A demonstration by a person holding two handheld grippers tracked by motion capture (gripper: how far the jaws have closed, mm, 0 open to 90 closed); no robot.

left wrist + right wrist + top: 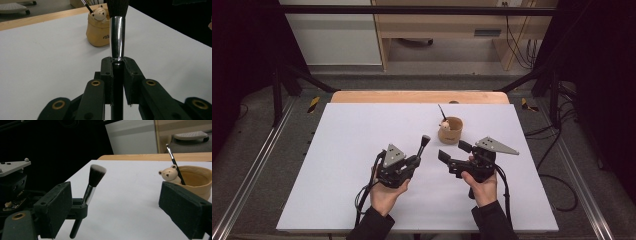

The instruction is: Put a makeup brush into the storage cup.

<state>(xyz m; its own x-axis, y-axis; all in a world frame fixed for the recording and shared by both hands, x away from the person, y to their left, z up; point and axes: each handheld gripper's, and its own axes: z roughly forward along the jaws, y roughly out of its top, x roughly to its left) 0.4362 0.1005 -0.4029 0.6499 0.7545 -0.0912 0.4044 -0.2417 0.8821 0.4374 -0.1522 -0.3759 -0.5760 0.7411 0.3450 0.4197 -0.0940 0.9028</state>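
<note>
High view has two handheld grippers over one white table [352, 150]: the left gripper [419, 152] is clamped on one black-handled makeup brush with a silver ferrule [424, 145], bristles up. The right gripper [452, 151] sits wide with nothing in it, near one tan bear-faced cup [451, 131] holding one thin black brush [442, 113].

- Left gripper [419, 152], carried in left hand [384, 192]: jaws clamping tight, pointing up-right across table.
- Right gripper [451, 151], carried in right hand [483, 187]: jaws standing wide, gripping nothing, pointing leftward.
</note>
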